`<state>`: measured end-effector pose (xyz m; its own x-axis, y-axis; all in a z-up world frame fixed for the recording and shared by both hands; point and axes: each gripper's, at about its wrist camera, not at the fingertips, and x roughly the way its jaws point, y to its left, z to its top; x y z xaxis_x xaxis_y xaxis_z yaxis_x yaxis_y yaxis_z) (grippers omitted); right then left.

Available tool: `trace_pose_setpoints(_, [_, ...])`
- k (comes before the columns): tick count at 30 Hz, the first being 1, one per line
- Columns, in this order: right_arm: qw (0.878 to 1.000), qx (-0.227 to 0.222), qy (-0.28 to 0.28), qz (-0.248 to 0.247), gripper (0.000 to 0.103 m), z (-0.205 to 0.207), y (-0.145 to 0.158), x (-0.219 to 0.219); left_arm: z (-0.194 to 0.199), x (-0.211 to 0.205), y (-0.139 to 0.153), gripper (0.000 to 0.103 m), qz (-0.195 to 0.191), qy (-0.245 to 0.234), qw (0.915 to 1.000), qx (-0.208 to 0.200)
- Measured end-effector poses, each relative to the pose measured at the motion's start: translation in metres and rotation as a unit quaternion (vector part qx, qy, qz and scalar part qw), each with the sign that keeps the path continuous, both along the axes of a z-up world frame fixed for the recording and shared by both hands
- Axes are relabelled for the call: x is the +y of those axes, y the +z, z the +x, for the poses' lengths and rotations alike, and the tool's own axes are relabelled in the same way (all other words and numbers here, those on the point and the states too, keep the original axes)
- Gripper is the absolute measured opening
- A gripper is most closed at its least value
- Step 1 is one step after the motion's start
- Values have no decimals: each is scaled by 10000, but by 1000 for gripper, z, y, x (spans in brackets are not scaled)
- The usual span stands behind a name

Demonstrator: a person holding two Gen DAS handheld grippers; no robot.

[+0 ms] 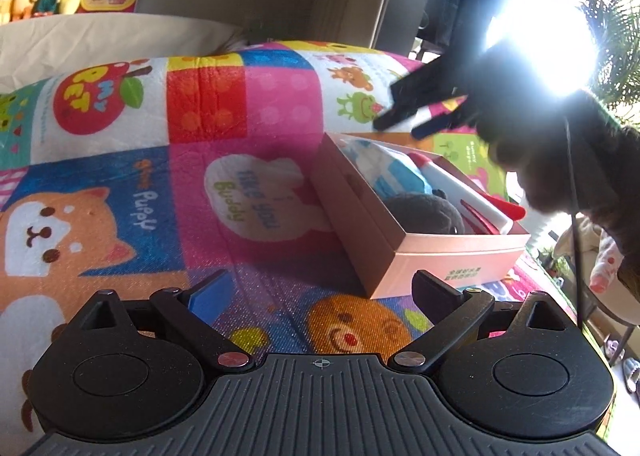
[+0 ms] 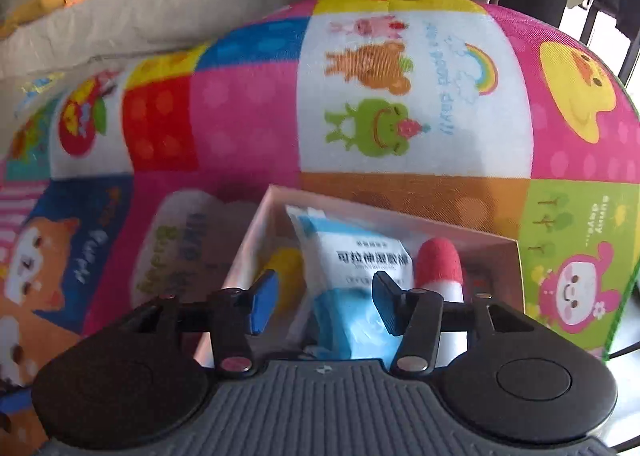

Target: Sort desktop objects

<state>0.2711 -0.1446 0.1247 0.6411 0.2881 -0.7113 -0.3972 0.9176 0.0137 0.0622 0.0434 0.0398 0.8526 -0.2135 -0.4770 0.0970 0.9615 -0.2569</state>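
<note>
We see the shallow pink cardboard box (image 1: 440, 256) on the bright cartoon-print mat (image 1: 240, 160) | in box: blue-and-white packet (image 2: 352, 268), red-capped white marker (image 2: 440, 268), grey plush (image 1: 424, 212) | right gripper (image 2: 324, 304) above box, jaws apart, empty | left gripper (image 1: 320, 288) before box, jaws wide, empty

The right tool (image 2: 324, 302) is hanging over the open box (image 2: 256, 240), its blue-padded fingers (image 2: 262, 304) standing apart with nothing gripped between them. Below it, a blue and white packet (image 2: 352, 268) is lying in the box, a red-tipped white marker (image 2: 440, 268) just beside it. The box is sitting on the colourful cartoon-print surface (image 2: 240, 116).
</note>
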Motion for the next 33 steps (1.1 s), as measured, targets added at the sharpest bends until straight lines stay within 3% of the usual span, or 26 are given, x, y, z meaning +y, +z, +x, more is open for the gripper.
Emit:
trace_pose_setpoints(1, [9997, -153, -126, 137, 51, 1, 7, -3, 0, 0, 0, 99, -6, 0, 10000, 8])
trace_pose_setpoints(2, [9992, -250, -225, 205, 39, 3, 11, -5, 1, -1, 0, 99, -9, -12, 10000, 14])
trace_pose_setpoints(3, [9991, -245, -289, 201, 20, 8, 12, -6, 0, -2, 0, 99, -1, -23, 10000, 12])
trace_pose_setpoints(5, [9994, 52, -304, 143, 13, 15, 2, -6, -1, -3, 0, 99, 20, -44, 10000, 0])
trace_pose_setpoints(9, [9940, 1006, 16, 419, 13, 13, -33, -12, 1, -4, 0, 100, 35, -49, 10000, 54])
trace_pose_setpoints(14, [9929, 618, -146, 1006, 13, -15, -6, -59, 4, -9, 0, 100, 164, -62, 9998, 121])
trace_pose_setpoints(18, [9957, 62, -332, 858, 17, -45, 8, -105, 10, -25, 4, 100, 185, -220, 9995, 133])
trace_pose_setpoints(23, [9969, 102, -497, 595, 18, -58, -13, -131, 15, -57, 10, 100, 420, -560, 9975, 88])
trace_pose_setpoints(28, [9958, 253, -492, 729, 18, -56, -40, -129, 16, -72, 15, 100, 614, -673, 9958, 88])
trace_pose_setpoints(33, [9944, 234, -66, 1028, 21, -63, -37, -117, 19, -74, 14, 100, 744, -609, 9952, 177])
